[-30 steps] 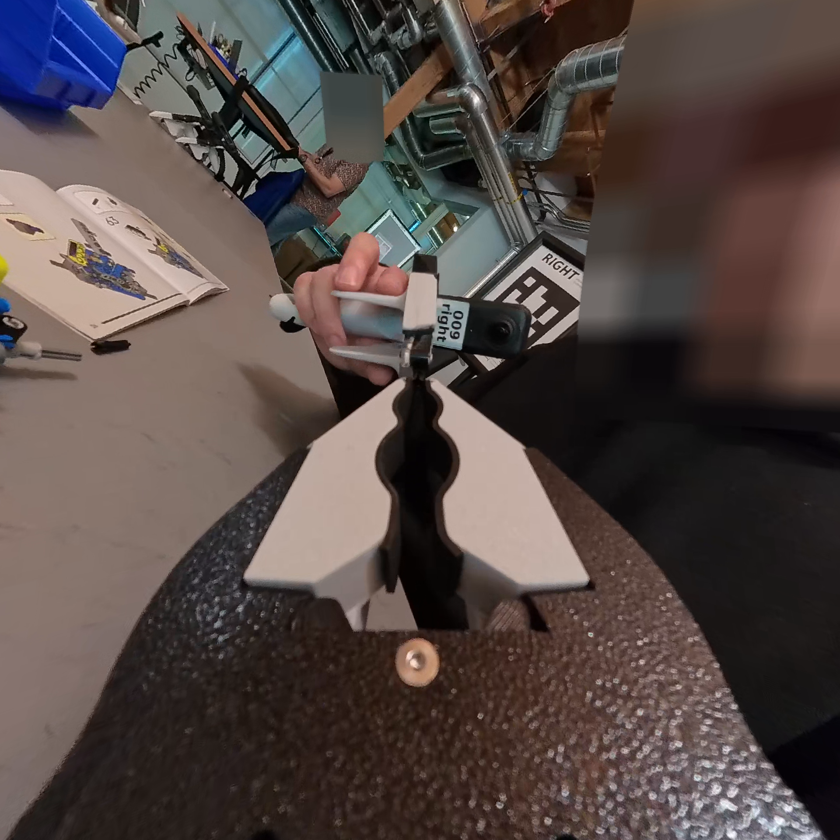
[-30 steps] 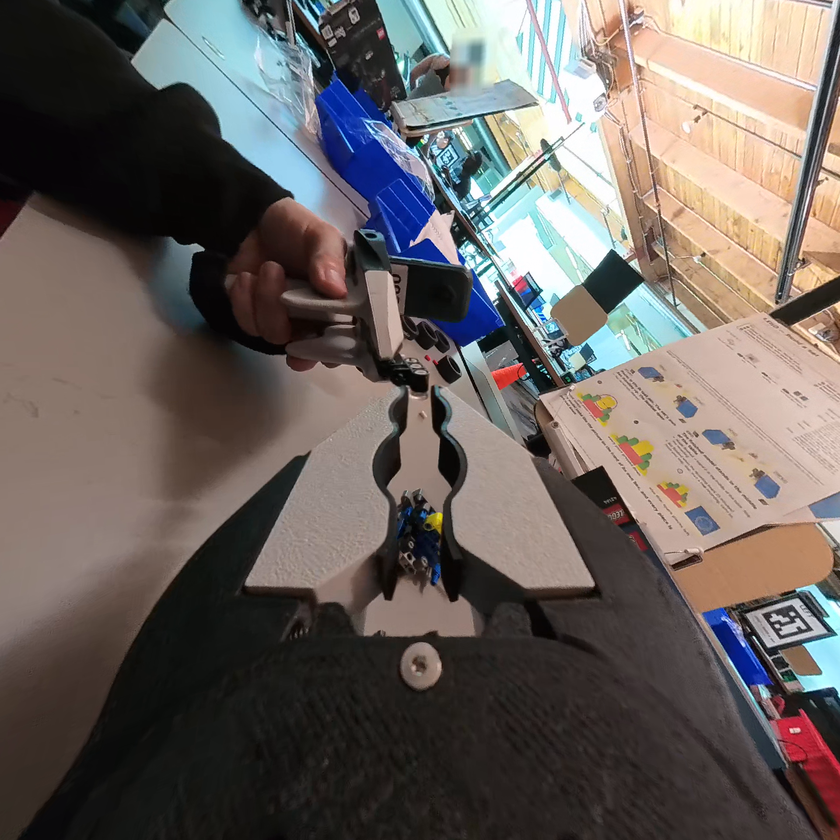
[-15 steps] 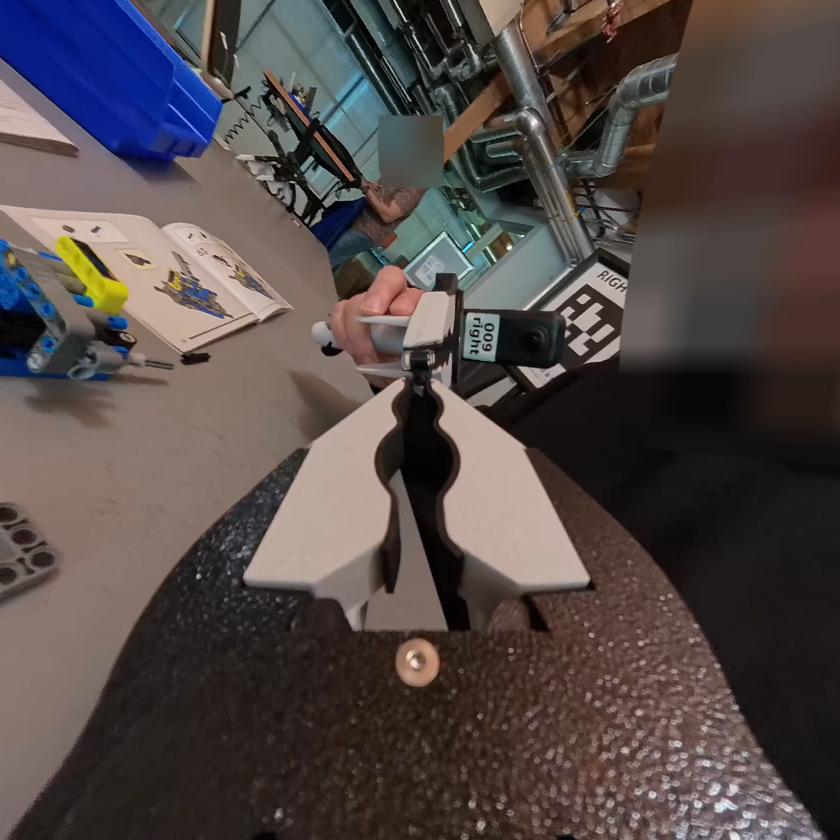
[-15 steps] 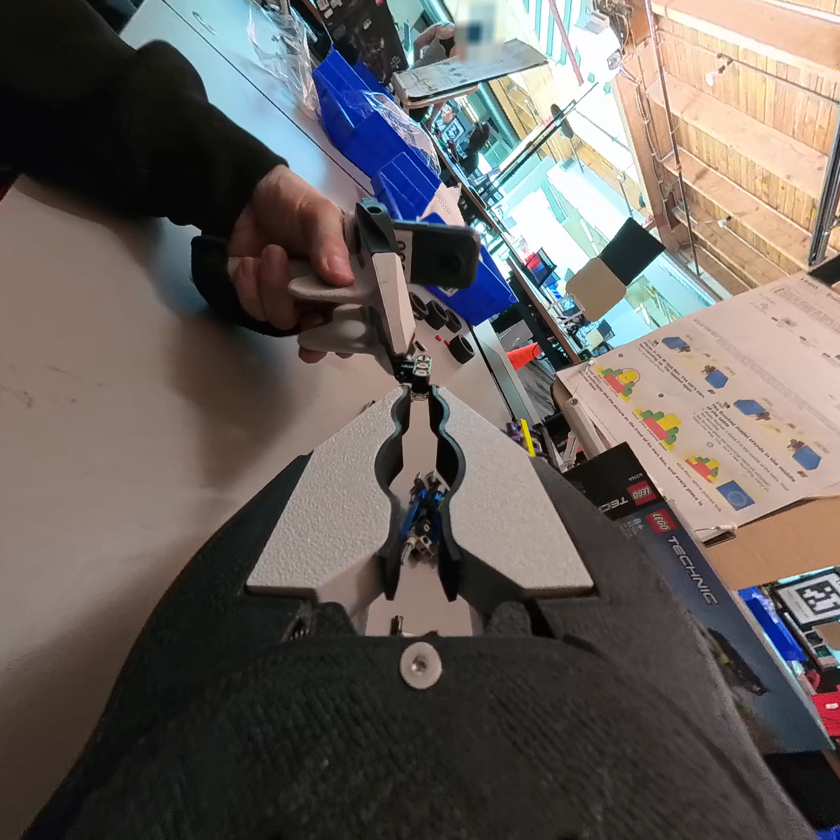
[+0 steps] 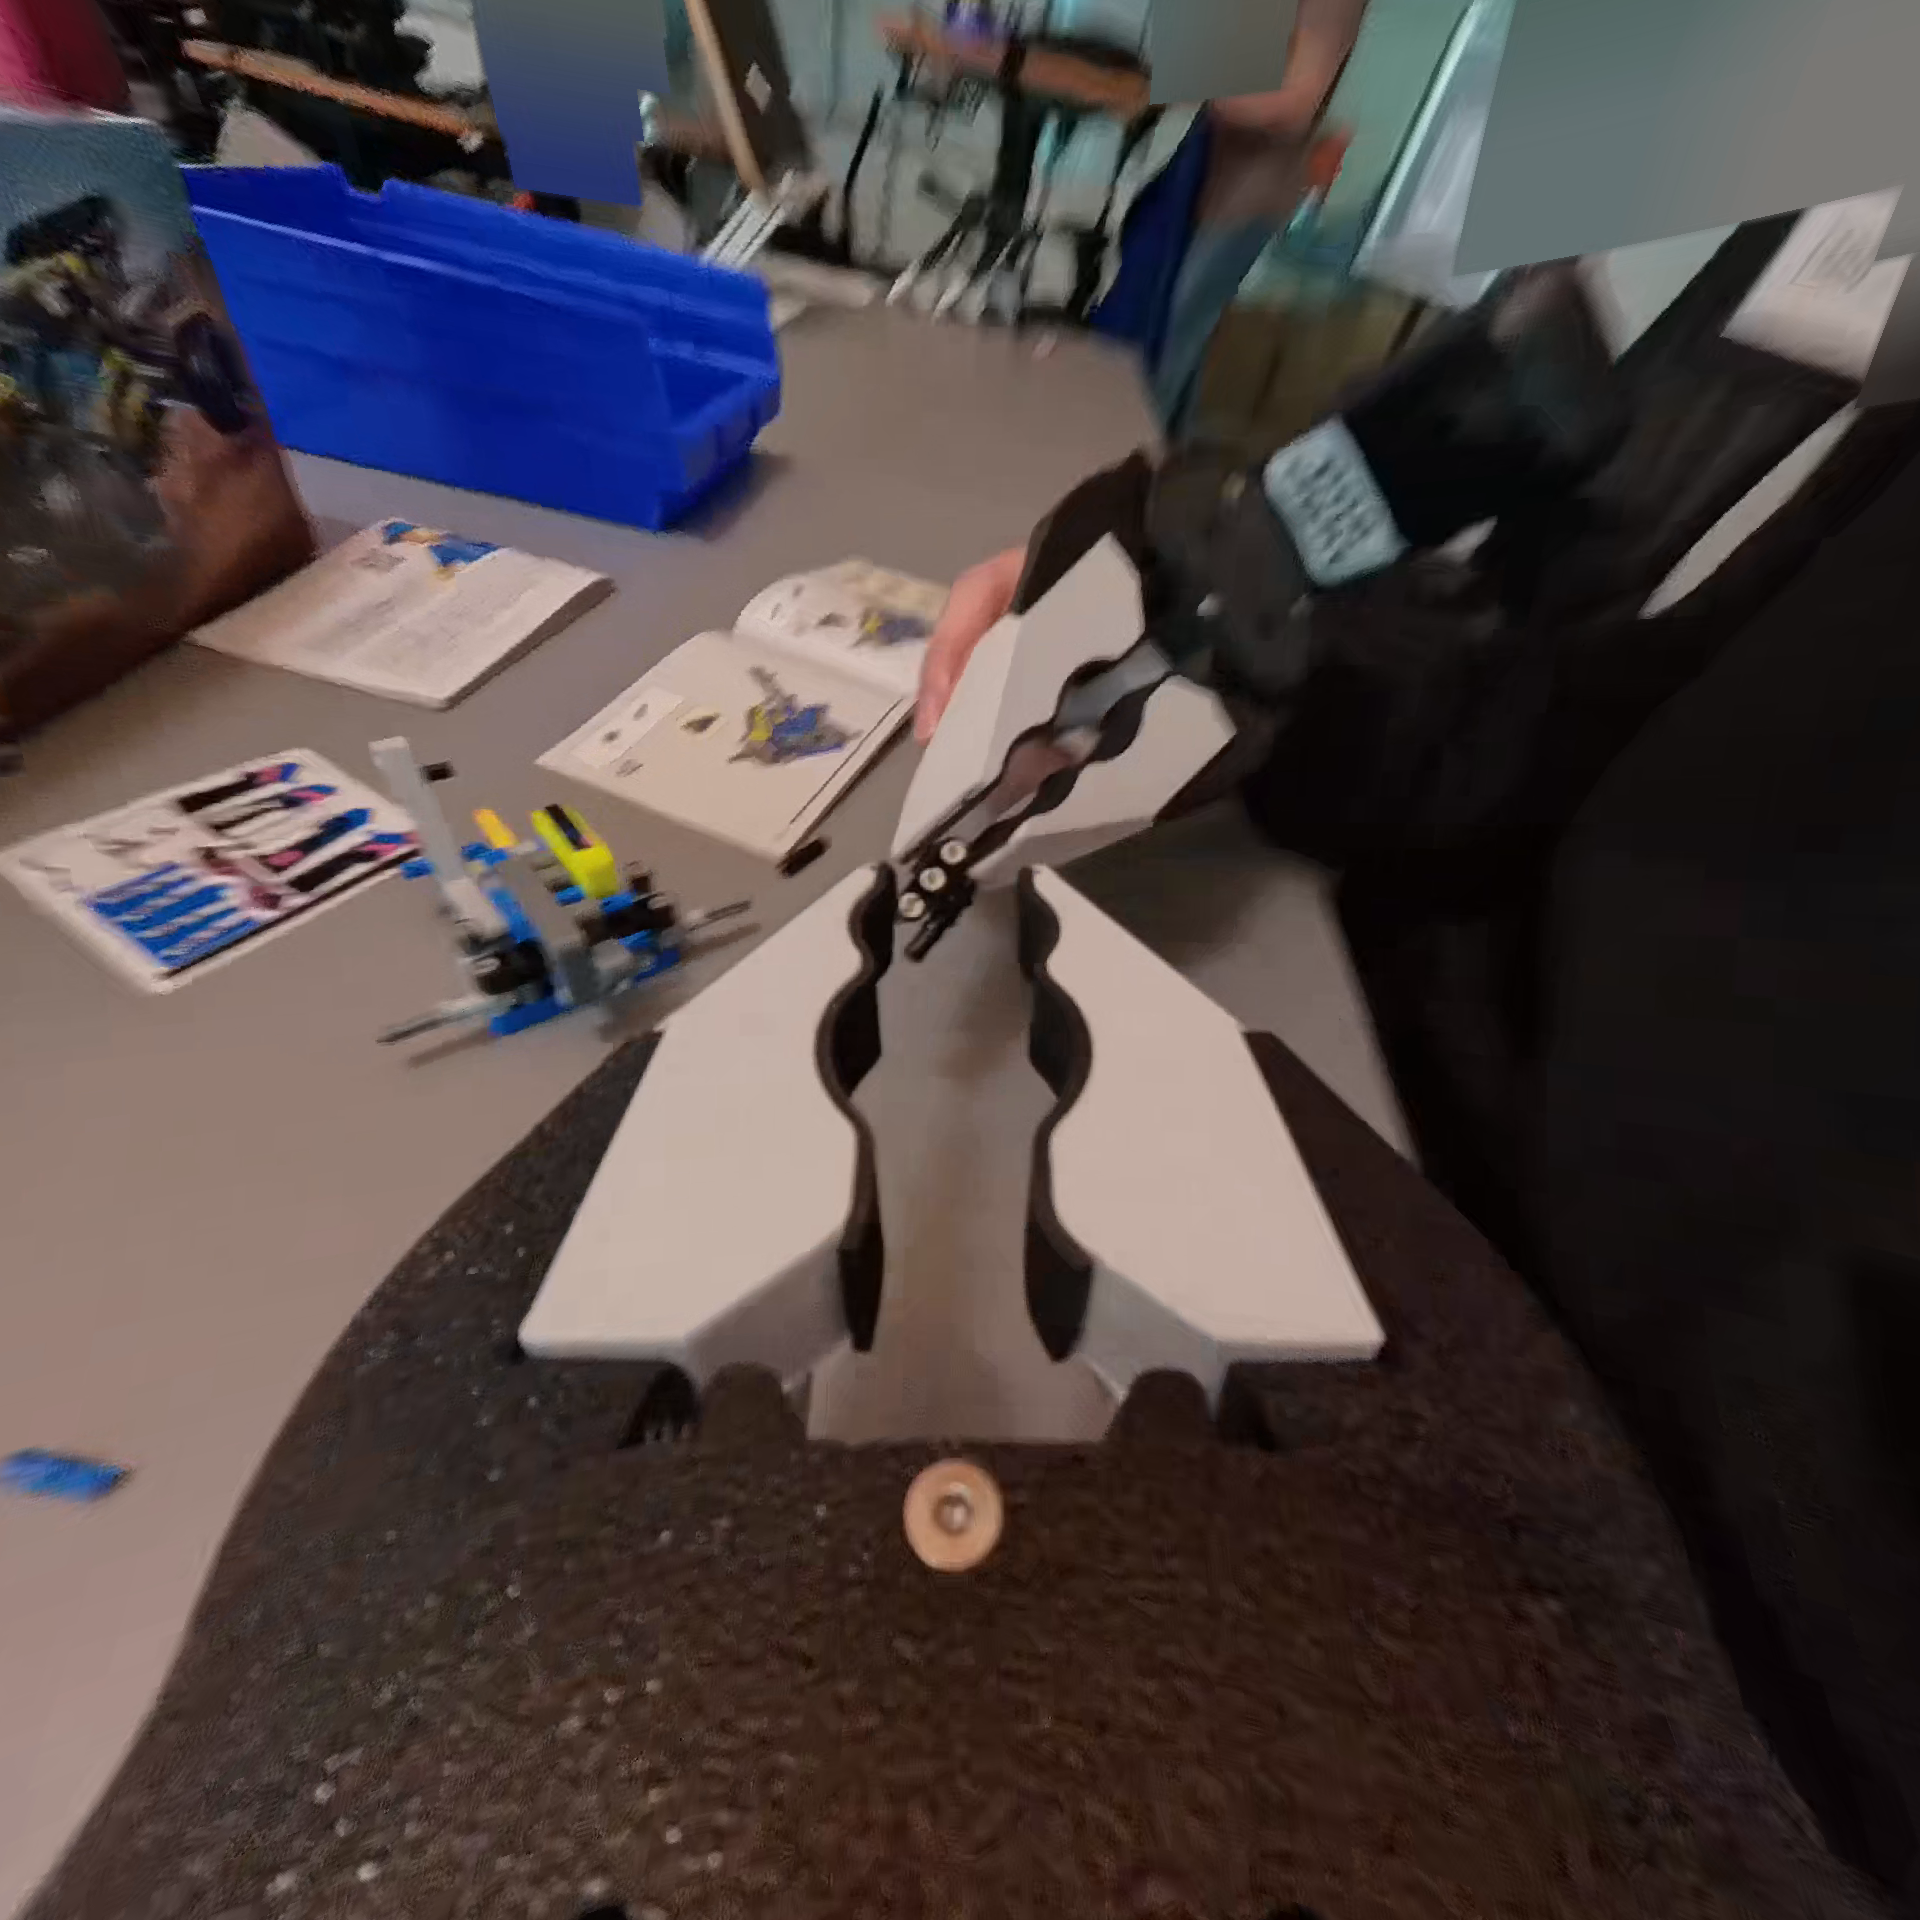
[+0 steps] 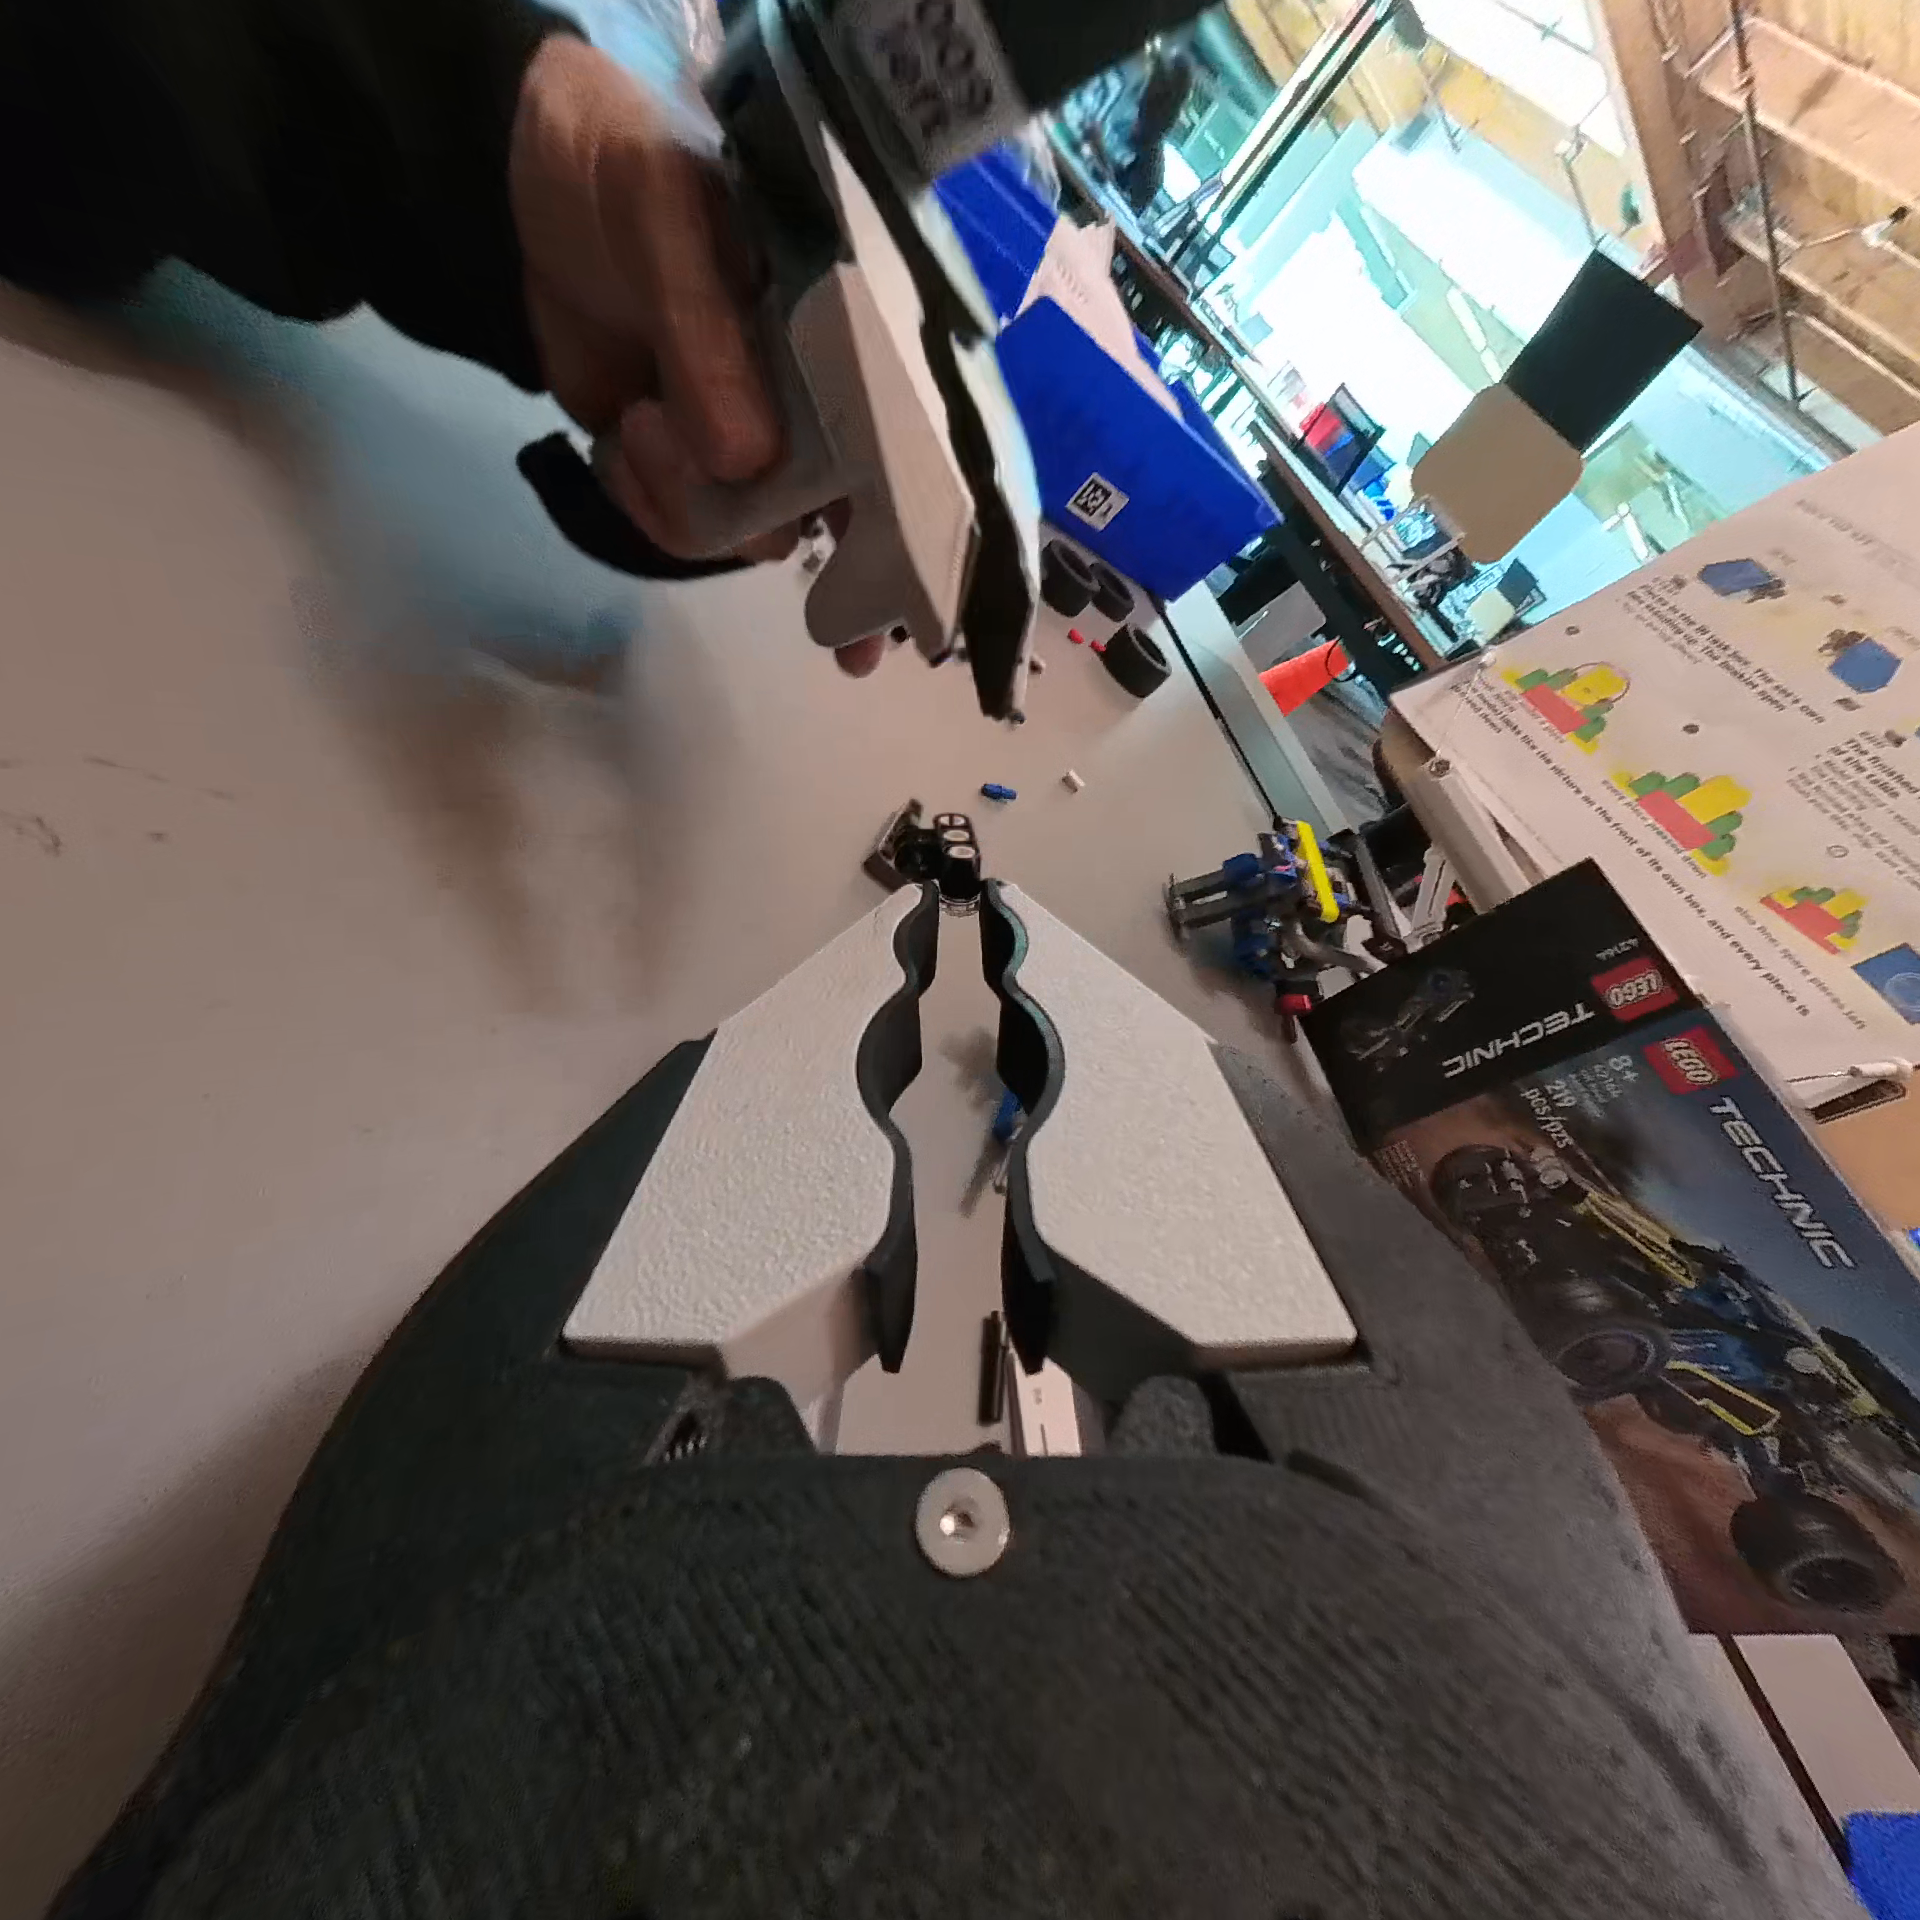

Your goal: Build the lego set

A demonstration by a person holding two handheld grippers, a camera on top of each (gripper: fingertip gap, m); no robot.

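My right gripper (image 6: pixel 958 896) is shut on a small black Lego piece (image 6: pixel 954 857) with round pin ends. In the left wrist view the right gripper (image 5: pixel 935 868) comes in from the upper right, with the black piece (image 5: pixel 932 902) at its tips. My left gripper (image 5: pixel 954 888) is open, its tips on either side of that piece; the piece lies close to the left finger. The left gripper (image 6: pixel 997 665) shows above in the right wrist view, held by a hand. The partly built blue, grey and yellow model (image 5: pixel 561 935) (image 6: pixel 1283 894) stands on the grey table.
A blue bin (image 5: pixel 468 384) and the set's box (image 5: pixel 104 416) (image 6: pixel 1662 1247) stand at the back left. Open booklets (image 5: pixel 748 717), (image 5: pixel 416 613) and a sticker sheet (image 5: pixel 208 862) lie near the model. Black wheels (image 6: pixel 1132 655) and small loose pieces (image 6: pixel 997 792) lie on the table.
My left gripper has opened; it was shut at the black piece before. Both grippers have swung down toward the table and the model. The right gripper keeps the piece.
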